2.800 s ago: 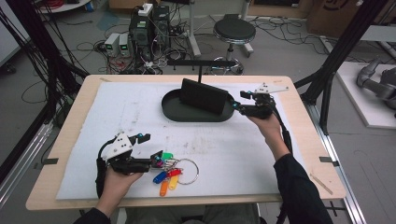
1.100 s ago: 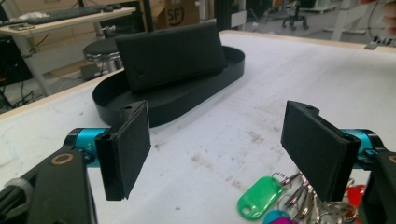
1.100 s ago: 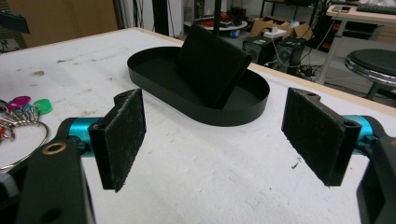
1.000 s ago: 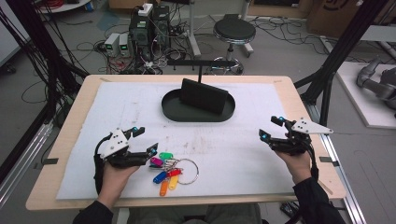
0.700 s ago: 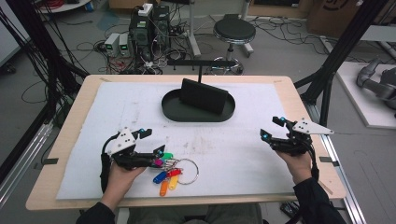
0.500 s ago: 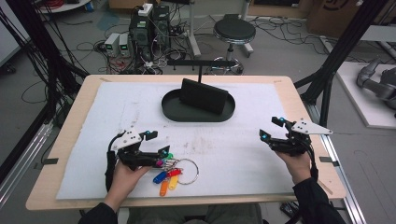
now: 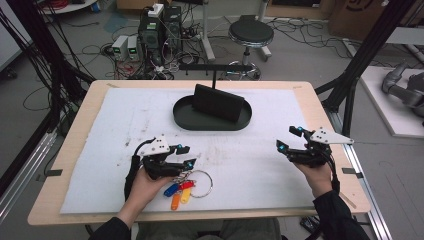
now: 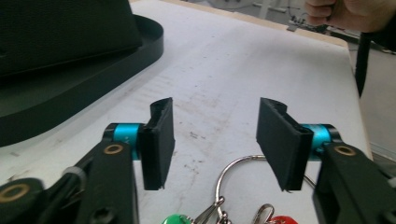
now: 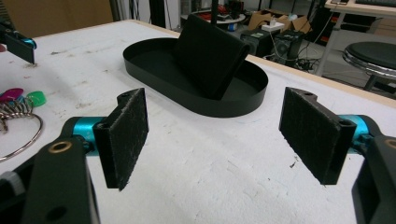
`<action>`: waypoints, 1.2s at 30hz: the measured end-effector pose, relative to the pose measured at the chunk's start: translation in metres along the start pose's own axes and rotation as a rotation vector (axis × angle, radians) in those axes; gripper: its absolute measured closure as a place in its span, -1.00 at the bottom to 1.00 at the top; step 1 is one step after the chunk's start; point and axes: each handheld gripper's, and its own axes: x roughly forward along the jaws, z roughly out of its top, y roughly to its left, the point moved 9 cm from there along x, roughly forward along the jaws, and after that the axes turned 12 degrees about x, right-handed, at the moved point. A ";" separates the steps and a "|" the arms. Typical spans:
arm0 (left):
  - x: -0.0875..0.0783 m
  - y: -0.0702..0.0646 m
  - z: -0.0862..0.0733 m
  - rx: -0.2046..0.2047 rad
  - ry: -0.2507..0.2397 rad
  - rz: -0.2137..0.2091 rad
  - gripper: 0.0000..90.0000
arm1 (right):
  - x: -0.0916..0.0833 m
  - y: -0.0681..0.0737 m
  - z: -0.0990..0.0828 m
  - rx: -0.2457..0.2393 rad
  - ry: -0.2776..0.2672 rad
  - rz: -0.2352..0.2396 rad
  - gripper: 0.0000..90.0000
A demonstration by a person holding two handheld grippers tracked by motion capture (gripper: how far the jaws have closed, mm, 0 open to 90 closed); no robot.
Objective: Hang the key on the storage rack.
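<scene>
Left tongs (image 8: 212,140) half-spread, jaws just been closing, straddling steel key ring with coloured plastic tags (image 7: 186,183) near worktop's front edge; pads not yet pressing. Advice: lower, centre ring wire between pads, then clamp. Right tongs (image 9: 217,140) released, idle by right edge.

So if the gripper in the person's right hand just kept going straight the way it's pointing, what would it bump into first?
Probably the black oval tray. In the right gripper view it lies straight ahead of the open right gripper, with bare white mat between. Depth is hard to judge, so it might pass just over the rim and meet the black wallet standing inside.
</scene>
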 end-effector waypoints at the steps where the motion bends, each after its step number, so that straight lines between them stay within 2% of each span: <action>1: 0.001 0.001 0.000 -0.012 0.002 -0.001 0.02 | 0.000 0.000 0.000 -0.003 -0.001 -0.001 -0.46; 3: 0.005 0.003 -0.003 -0.050 0.022 0.008 -0.08 | 0.000 0.001 0.000 -0.001 0.000 -0.003 -0.46; 7: 0.011 0.001 -0.007 -0.049 0.053 0.016 -0.09 | 0.001 0.001 0.000 -0.005 0.005 -0.001 -0.46; 12: 0.016 -0.004 -0.010 -0.023 0.081 0.000 0.06 | 0.002 0.002 -0.001 -0.005 0.006 0.001 -0.46; 17: 0.023 -0.009 -0.019 0.014 0.152 -0.032 0.35 | 0.001 0.001 -0.001 -0.005 0.007 0.001 -0.46; 22: 0.028 -0.012 -0.026 0.060 0.218 -0.028 0.53 | 0.001 -0.001 -0.001 0.003 0.012 -0.003 -0.46; 25: 0.030 -0.013 -0.030 0.078 0.247 -0.026 0.58 | 0.001 -0.001 -0.002 0.007 0.014 -0.006 -0.46; 32: 0.032 -0.016 -0.033 0.101 0.277 -0.041 0.63 | 0.001 -0.002 -0.002 0.015 0.017 -0.009 -0.46; 36: 0.036 -0.017 -0.036 0.114 0.306 -0.036 0.64 | 0.001 -0.003 -0.004 0.049 0.030 -0.004 -0.46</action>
